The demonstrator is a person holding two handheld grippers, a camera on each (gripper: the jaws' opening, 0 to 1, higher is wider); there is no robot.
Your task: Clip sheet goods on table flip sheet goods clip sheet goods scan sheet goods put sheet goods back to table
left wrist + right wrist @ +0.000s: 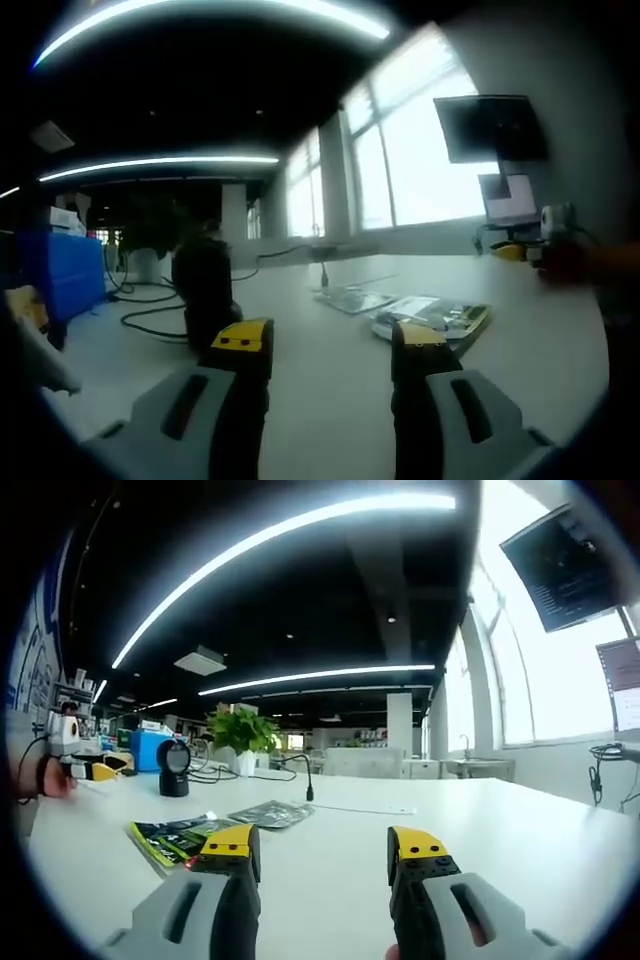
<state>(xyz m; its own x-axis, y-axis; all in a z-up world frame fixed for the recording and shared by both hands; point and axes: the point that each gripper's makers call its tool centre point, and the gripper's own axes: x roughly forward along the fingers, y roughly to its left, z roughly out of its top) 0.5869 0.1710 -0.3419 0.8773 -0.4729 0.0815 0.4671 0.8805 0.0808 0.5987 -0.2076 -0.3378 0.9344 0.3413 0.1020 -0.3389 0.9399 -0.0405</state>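
A stack of flat packaged sheet goods point(432, 317) with green and yellow print lies on the white table point(330, 400), just beyond my left gripper point(330, 345), whose jaws stand apart with nothing between them. A second silvery sheet pack point(354, 298) lies a little farther off. In the right gripper view the same stack point(178, 838) sits at the left of my right gripper point(325, 848), which is open and empty above the table point(450, 820). The silvery pack point(270, 814) lies beyond. A black scanner point(173, 768) stands upright at the far left, also seen close as a dark scanner point(205, 290).
The other gripper point(540, 245) shows at the right edge, and again at the left point(90, 770) with a hand on it. A cable with a small stand point(305, 780) runs across the table. A potted plant point(240, 735), a blue bin point(60, 275) and a wall monitor point(492, 128) stand around.
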